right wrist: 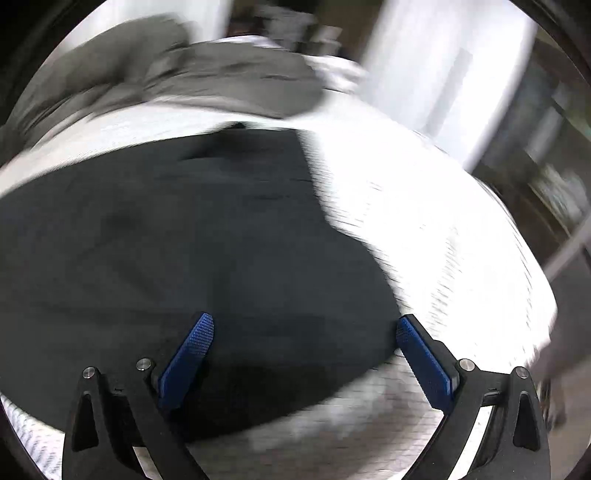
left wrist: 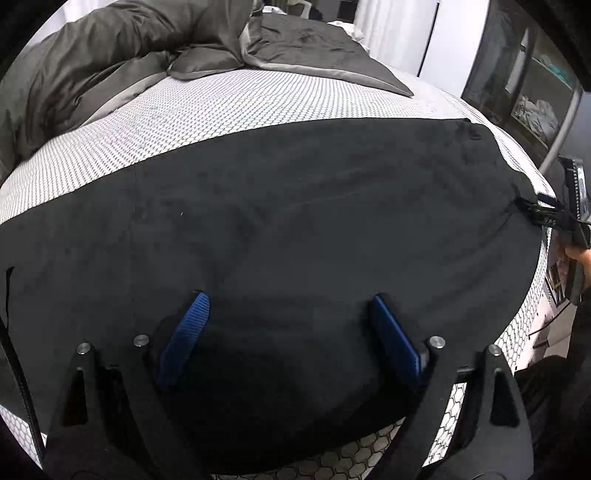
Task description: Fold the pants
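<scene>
Black pants lie spread flat across a white honeycomb-patterned mattress. My left gripper is open, its blue pads just above the near part of the pants. My right gripper is open too, over the right end of the pants, one pad above the cloth and the other near its edge. The right wrist view is blurred by motion. In the left wrist view the right gripper shows at the pants' far right edge, held by a hand.
A rumpled dark grey duvet lies at the head of the mattress. A glass-fronted cabinet and white curtains stand beyond the right side. The mattress edge runs close at the right.
</scene>
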A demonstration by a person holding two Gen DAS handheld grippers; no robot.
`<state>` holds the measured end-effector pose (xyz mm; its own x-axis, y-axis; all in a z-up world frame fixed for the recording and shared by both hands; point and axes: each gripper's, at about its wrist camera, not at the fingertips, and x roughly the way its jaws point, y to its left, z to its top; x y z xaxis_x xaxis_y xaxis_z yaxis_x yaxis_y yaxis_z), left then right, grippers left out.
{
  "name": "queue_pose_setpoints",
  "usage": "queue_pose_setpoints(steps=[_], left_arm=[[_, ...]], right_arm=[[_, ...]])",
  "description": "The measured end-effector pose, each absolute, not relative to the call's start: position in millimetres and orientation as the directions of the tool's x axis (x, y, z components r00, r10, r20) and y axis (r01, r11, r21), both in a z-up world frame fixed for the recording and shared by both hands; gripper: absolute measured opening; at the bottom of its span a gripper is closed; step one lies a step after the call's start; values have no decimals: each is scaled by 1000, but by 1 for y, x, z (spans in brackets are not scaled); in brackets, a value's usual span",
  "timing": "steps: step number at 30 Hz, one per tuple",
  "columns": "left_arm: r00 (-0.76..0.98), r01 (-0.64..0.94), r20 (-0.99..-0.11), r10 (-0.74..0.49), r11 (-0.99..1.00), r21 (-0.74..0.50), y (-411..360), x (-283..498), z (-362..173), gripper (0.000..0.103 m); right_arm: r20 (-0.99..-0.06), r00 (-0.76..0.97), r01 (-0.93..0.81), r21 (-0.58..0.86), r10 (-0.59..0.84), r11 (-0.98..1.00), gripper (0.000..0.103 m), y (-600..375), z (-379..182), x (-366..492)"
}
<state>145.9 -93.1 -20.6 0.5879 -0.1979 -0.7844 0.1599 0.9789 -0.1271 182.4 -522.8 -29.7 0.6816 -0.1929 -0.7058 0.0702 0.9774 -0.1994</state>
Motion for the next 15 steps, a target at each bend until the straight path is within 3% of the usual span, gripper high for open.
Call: queue_pose_setpoints(steps=[3, 5, 10, 15], left_arm=[[577, 132, -802, -155, 987, -96, -100, 139, -14, 88], [601, 160, -774, -198, 979, -126, -112, 130, -1, 88], [658, 272, -680, -325, 944, -188, -166, 124, 27, 92], [565, 372, -755, -334, 919, -128, -235, 129, 1, 93]], right_arm=[[-725, 678, 95, -79, -123, 992, 100, -535, -25, 180], [-721, 690, 85, -13, -69, 996, 100, -538, -17, 174], [-651, 723, 54, 387, 231, 921, 100, -573, -6, 147], [-612, 672, 22, 580, 418, 814, 100, -582, -33, 156]])
